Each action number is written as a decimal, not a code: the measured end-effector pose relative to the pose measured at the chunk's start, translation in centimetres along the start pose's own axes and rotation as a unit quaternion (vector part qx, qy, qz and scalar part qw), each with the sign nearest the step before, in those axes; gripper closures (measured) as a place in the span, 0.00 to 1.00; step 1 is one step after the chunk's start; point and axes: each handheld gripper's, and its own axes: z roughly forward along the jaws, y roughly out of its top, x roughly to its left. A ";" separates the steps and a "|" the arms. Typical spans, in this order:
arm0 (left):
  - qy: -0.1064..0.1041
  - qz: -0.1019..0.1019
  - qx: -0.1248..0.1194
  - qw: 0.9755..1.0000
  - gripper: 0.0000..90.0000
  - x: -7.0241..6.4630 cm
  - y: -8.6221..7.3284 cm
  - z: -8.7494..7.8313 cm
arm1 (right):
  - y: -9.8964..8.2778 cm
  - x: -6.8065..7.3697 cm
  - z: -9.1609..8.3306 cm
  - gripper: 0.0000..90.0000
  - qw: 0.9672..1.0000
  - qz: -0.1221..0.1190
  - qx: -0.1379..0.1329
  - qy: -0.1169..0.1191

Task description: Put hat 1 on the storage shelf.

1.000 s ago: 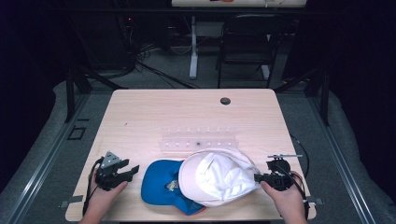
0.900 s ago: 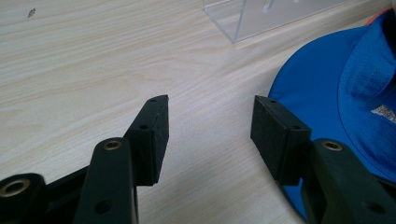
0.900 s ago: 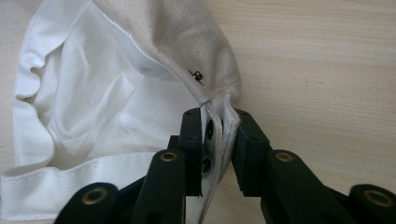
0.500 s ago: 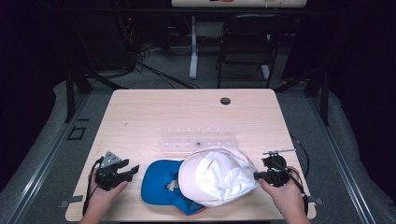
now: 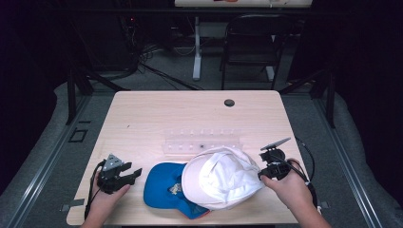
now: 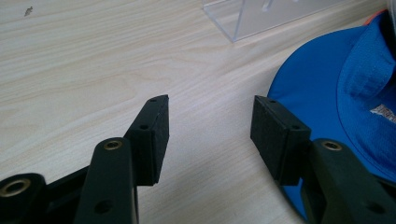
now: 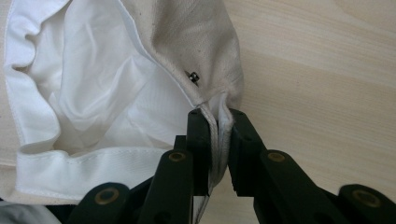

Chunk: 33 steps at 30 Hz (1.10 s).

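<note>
A white cap (image 5: 221, 178) lies upside down at the table's front, partly over a blue cap (image 5: 164, 185). My right gripper (image 5: 261, 173) is shut on the white cap's (image 7: 93, 93) back edge, and the fabric is pinched between my right gripper's (image 7: 217, 126) pads. Its jaws have just been closing on that edge. My left gripper (image 5: 135, 173) rests at the front left, open, with bare table between its fingers. In the left gripper view my left gripper (image 6: 210, 121) has the blue cap's brim (image 6: 322, 79) just to the right of its fingertips.
A clear plastic rack (image 5: 202, 141) lies flat behind the caps, mid-table; its corner (image 6: 261, 16) shows in the left gripper view. A round black grommet (image 5: 229, 102) sits near the far edge. A black chair (image 5: 249, 47) stands beyond the table.
My right gripper has closed on the white cap's edge and lifted it a little. The left hand has stayed in place.
</note>
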 end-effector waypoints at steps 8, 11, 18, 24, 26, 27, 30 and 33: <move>0.000 0.000 0.000 1.000 0.53 0.0 0.0 0.0 | 2.2 0.6 -1.6 0.90 0.999 -0.003 0.054 0.000; 0.000 -0.001 -0.001 1.000 0.53 0.0 0.0 0.0 | 3.0 0.9 -2.3 0.90 0.998 -0.001 0.066 0.001; -0.001 -0.003 -0.005 1.000 0.53 0.0 0.0 0.1 | 4.7 1.9 -3.9 0.90 0.997 -0.005 0.078 -0.004; -0.004 -0.003 -0.012 1.000 0.54 0.0 0.0 -0.1 | 5.6 2.6 -5.1 0.91 0.997 -0.009 0.079 -0.008; -0.002 -0.004 -0.013 1.000 0.54 0.0 0.0 -0.1 | 5.9 3.1 -5.7 0.90 0.996 -0.015 0.081 -0.017; -0.002 -0.004 -0.013 1.000 0.55 0.0 0.0 -0.1 | 6.0 3.3 -5.8 0.90 0.997 -0.011 0.074 -0.018; -0.001 -0.001 -0.011 1.000 0.54 0.1 0.1 -0.3 | 6.5 3.7 -6.6 0.90 0.996 -0.021 0.077 -0.025; 0.000 0.000 -0.010 1.000 0.55 0.2 0.1 -0.3 | 6.8 4.1 -7.3 0.90 0.997 -0.024 0.071 -0.026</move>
